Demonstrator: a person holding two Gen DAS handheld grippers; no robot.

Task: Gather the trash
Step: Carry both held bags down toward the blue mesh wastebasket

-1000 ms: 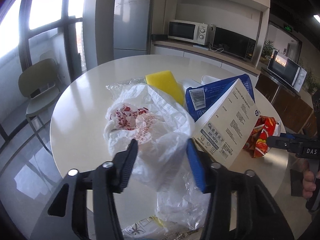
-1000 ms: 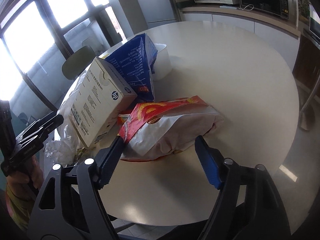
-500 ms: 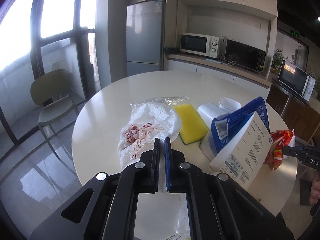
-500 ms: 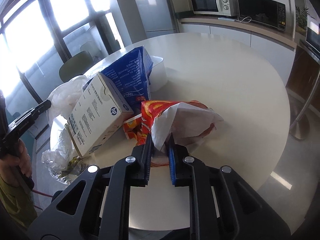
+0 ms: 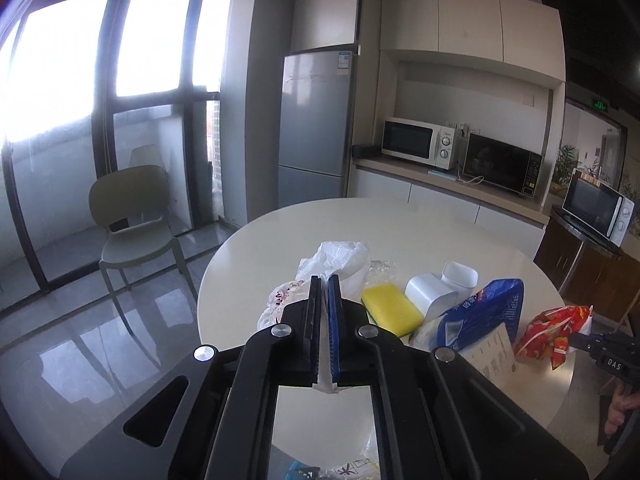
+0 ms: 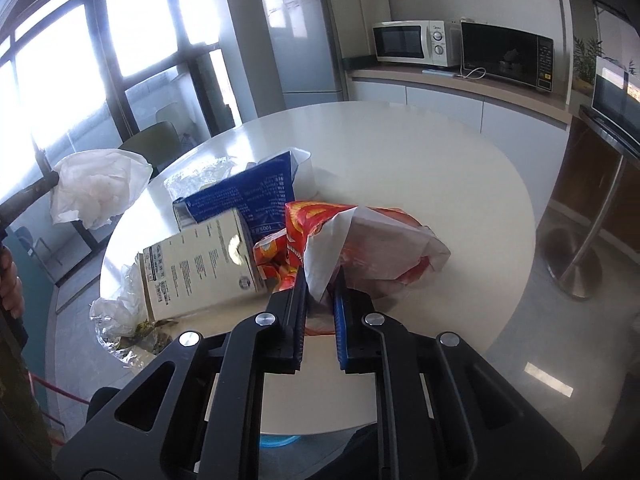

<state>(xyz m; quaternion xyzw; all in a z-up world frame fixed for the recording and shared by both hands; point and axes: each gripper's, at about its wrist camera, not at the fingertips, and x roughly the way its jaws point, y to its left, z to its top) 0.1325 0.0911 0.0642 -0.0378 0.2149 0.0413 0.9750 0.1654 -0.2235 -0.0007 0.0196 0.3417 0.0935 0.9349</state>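
Note:
My left gripper (image 5: 325,280) is shut on a crumpled white plastic bag (image 5: 340,256) with red print. In the right wrist view that bag (image 6: 100,188) hangs in the air at the far left, clear of the round white table (image 6: 420,160). My right gripper (image 6: 320,280) is shut on the near edge of a red-and-white snack bag (image 6: 380,248), whose far end hangs just above the table. From the left wrist view the snack bag (image 5: 552,332) shows at the right, with the right gripper (image 5: 592,340) on it.
A white printed box (image 6: 200,268) leans against a blue bag (image 6: 248,196). A yellow sponge (image 5: 390,310) and white tubs (image 5: 432,296) lie behind them. Clear wrap (image 6: 120,320) sits at the near table edge. A green chair (image 5: 132,216) stands to the left.
Both grippers closed from open: the left on the white plastic bag, the right on the snack bag. Both then rose and drew back, the white bag coming off the table.

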